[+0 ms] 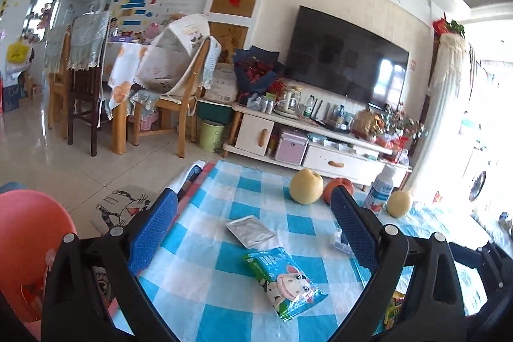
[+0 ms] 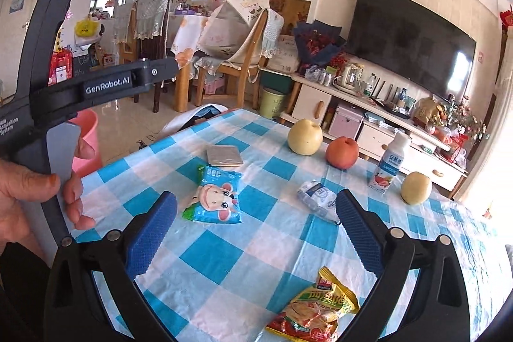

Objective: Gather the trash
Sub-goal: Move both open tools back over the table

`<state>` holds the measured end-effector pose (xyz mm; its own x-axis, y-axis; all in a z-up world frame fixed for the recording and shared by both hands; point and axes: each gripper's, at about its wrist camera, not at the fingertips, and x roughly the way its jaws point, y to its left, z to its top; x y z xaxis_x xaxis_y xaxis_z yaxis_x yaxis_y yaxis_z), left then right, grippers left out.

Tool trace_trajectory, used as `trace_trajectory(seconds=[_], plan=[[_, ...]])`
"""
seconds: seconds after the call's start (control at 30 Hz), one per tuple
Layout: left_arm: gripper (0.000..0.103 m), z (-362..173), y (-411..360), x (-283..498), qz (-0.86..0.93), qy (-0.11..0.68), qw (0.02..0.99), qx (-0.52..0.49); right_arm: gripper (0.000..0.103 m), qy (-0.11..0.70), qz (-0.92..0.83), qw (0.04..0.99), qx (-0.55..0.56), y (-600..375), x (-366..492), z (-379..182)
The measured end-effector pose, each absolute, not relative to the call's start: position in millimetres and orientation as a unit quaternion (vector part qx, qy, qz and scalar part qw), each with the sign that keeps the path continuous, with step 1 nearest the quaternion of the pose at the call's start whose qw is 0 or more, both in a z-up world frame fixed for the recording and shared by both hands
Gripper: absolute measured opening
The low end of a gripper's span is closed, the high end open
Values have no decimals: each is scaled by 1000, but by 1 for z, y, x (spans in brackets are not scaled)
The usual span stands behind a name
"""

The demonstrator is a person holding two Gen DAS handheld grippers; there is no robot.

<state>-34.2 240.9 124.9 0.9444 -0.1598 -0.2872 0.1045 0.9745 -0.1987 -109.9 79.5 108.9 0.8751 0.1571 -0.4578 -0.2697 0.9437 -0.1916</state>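
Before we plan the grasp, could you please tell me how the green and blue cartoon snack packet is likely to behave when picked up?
The snack packet looks like thin, crinkled film, so probably floppy and light. Its glossy surface may slip. It lies flat on the tablecloth, so edges could be hard to catch.

Both wrist views look from just above the near edge of the checked table (image 1: 205, 294) toward the television (image 2: 413, 44), the left wrist view sitting lower and farther left, sharing the table and its wrappers.
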Motion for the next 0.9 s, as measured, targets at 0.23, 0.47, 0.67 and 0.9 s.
trace_trajectory(seconds=[0.23, 0.47, 0.67, 0.9], plan=[[97, 120, 198, -31, -85, 207, 974, -17, 98, 235, 97, 962, -98, 53, -104, 108], [97, 113, 165, -33, -94, 220, 970, 42, 98, 237, 85, 965, -72, 28, -100, 109], [97, 106, 145, -31, -97, 231, 965, 75, 98, 260, 82, 962, -18, 0, -91, 107], [97, 106, 151, -18, -107, 248, 962, 32, 98, 321, 93, 939, 77, -39, -71, 97]])
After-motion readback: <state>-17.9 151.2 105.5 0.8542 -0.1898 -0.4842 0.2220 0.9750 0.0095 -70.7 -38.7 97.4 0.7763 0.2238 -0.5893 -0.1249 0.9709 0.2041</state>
